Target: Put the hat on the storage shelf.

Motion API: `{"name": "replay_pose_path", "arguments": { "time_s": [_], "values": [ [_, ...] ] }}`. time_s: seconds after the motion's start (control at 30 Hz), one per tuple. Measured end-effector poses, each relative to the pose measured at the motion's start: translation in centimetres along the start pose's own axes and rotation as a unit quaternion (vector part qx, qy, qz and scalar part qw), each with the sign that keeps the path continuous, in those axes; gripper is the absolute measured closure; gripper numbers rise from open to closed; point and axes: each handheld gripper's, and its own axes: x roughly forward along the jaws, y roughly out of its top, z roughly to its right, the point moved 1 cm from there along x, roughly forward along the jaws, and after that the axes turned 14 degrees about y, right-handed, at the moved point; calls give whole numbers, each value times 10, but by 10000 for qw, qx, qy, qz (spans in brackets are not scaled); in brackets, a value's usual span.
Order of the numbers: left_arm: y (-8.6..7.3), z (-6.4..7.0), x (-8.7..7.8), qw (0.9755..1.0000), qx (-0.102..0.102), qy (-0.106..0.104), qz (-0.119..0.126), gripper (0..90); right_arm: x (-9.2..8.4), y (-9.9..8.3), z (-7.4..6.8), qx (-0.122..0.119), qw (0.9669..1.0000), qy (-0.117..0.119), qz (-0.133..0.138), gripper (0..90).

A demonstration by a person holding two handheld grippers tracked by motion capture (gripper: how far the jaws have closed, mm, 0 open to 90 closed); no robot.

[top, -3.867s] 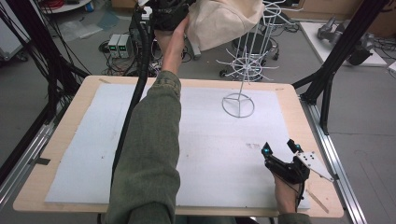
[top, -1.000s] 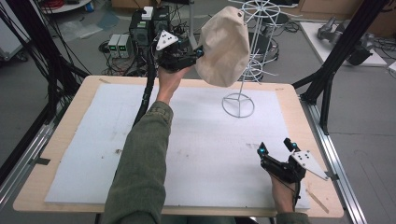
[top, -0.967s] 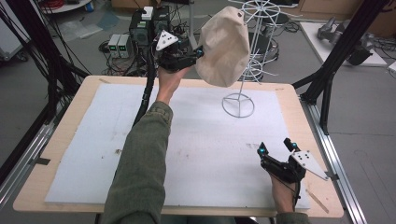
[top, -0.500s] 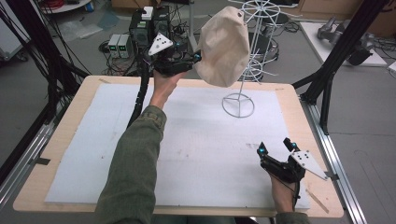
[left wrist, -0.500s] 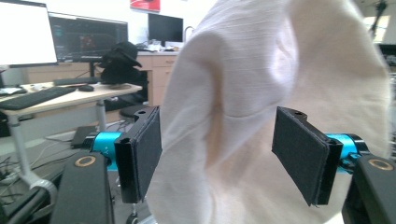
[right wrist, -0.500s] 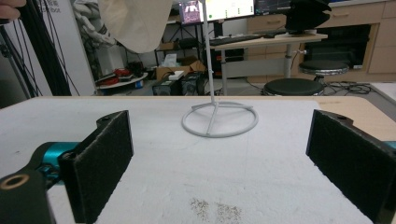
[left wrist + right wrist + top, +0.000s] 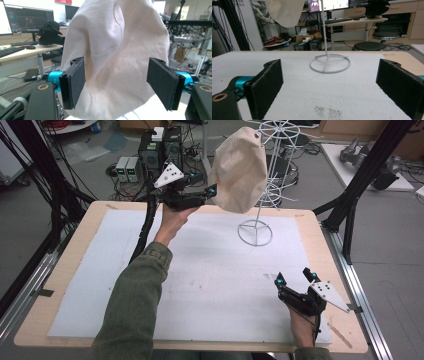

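A cream cloth bag (image 7: 240,167) hangs from the upper part of a white wire stand (image 7: 272,170), whose ring-shaped base (image 7: 255,232) sits on the pale foam mat (image 7: 100,270) toward the far right of the wooden table (image 7: 75,235). The bag hangs on the left side of the stand's pole, well above the mat, with its rounded bottom clear of the surface.

The left gripper (image 7: 212,192) is raised off the table on an outstretched arm in a green sleeve (image 7: 132,305), its tips level with the lower left edge of the bag. In the left gripper view the left gripper (image 7: 116,82) has its jaws spread wide, one black pad (image 7: 75,82) at each side of the cloth bag (image 7: 117,50). The left pad looks to be touching or just grazing the fabric, though I cannot tell for sure; the right one stands apart from it. The jaws grasp nothing.

The right gripper (image 7: 292,276) rests low over the near right corner of the mat, well apart from the stand. In the right gripper view the right gripper (image 7: 329,87) has its jaws wide apart with nothing between them; beyond lie the bare mat (image 7: 299,82) and the base (image 7: 330,63), with the bag's lower edge (image 7: 284,11) at the top
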Motion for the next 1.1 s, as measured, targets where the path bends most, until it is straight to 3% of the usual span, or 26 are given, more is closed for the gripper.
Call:
{"name": "replay_pose_path", "arguments": {
  "time_s": [0.47, 0.6, 1.1],
  "values": [
    [-8, -6, -41, 9998, 86, 185, 88, 302, 1, -1, 0, -14, 10000, 10, -32, 62],
    [-12, -9, -53, 9995, 202, 224, 24, 302, 1, -1, 0, 1, 10000, 7, -43, 62],
    [-33, -28, -104, 9977, 219, 632, -62, 291, 3, -2, -2, -21, 10000, 15, -65, 62]
  ]
}}
